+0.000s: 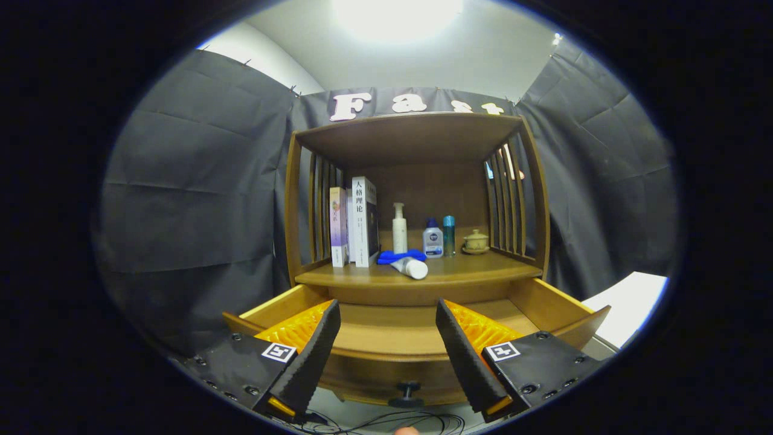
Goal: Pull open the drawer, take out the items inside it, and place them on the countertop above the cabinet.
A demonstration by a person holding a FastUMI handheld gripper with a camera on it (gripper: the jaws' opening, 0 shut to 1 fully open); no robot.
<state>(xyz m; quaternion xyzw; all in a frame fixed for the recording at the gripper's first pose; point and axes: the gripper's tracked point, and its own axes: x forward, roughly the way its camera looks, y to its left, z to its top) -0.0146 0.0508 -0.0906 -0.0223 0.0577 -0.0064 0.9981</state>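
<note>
The wooden cabinet's drawer (543, 305) stands pulled out toward me, its bare floor showing between my fingers, with a dark knob (406, 394) on its front. My gripper (386, 314) hovers open above the drawer front, nothing between its fingers. On the countertop (483, 269) above lie a white tube (410, 267) on its side and a blue cloth (400, 255) just behind it.
Further back on the countertop stand two books (356, 222), a white pump bottle (399, 228), a small white bottle (432, 238), a teal bottle (449, 235) and a lidded ceramic cup (475, 241). Slatted side walls and a top shelf enclose the countertop. Cables (386, 420) lie below the drawer.
</note>
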